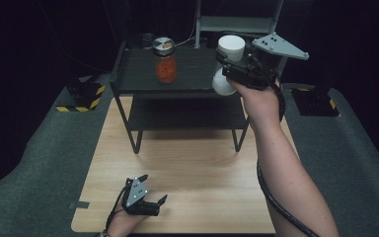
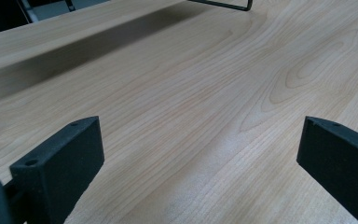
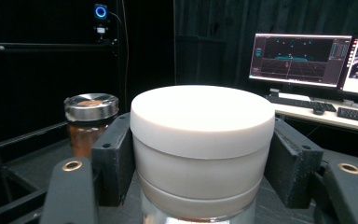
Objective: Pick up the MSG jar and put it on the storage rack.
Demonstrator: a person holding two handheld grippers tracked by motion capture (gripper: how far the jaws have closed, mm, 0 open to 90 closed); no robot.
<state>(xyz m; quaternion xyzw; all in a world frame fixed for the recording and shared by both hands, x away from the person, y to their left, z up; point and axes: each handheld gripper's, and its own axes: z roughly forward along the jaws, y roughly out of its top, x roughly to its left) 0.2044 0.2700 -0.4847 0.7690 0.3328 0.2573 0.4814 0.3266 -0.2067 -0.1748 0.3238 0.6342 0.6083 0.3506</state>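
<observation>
My right gripper [image 1: 227, 64] is shut on a white-lidded jar [image 1: 228, 61] and holds it above the right end of the black shelf's top tier [image 1: 138, 74]. In the right gripper view both jaws press the sides of that jar [image 3: 200, 140] just under its white lid. A glass jar of red-orange contents with a metal lid [image 1: 165, 61] stands on the top tier to the left, and the same red jar [image 3: 89, 123] appears beyond the left jaw. My left gripper [image 1: 150, 190] rests open on the wooden table [image 1: 197, 168] near its front edge, with nothing between its jaws [image 2: 200, 154].
The black two-tier shelf has a lower tier [image 1: 182, 116] and thin metal legs [image 1: 133, 136] standing on the table. Grey mats [image 1: 34, 163] flank the table. Monitors and keyboards [image 3: 307, 60] sit on a desk far behind.
</observation>
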